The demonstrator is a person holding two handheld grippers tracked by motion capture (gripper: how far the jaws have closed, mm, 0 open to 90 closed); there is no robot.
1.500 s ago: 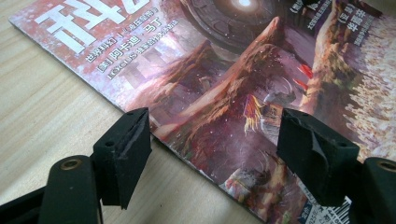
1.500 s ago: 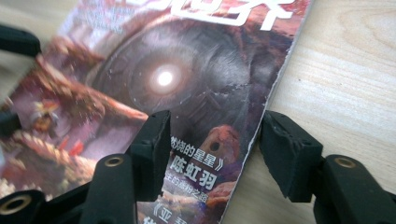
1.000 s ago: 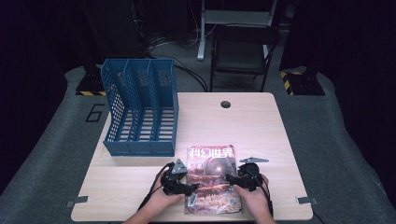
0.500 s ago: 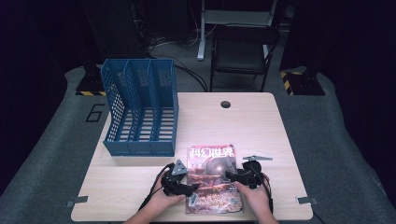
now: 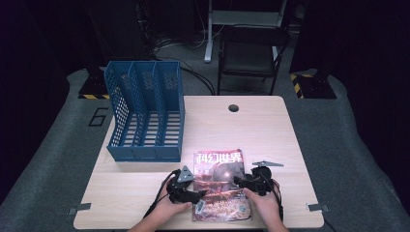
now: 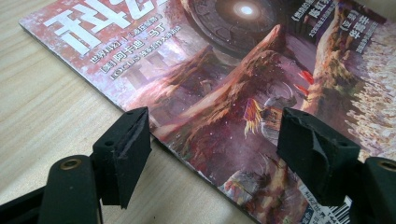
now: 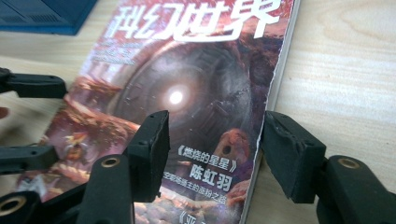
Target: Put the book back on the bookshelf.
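Note:
A magazine [image 5: 220,179] with a reddish fantasy cover and white Chinese title lies flat near the table's front edge. My left gripper [image 5: 202,193] is at its left edge, jaws wide apart. In the left gripper view [image 6: 215,126] one jaw hangs over bare wood and the other over the cover [image 6: 224,79]. My right gripper [image 5: 240,181] is at the right edge. Its jaws have just been closing a little, with the magazine's edge [image 7: 273,79] between them, one jaw over the cover and one beside it; neither pad presses on it.
A blue three-slot file rack [image 5: 145,116] stands at the back left of the wooden table [image 5: 270,130]. A round cable hole [image 5: 233,108] sits near the far edge. A dark folding chair [image 5: 251,53] stands beyond the table.

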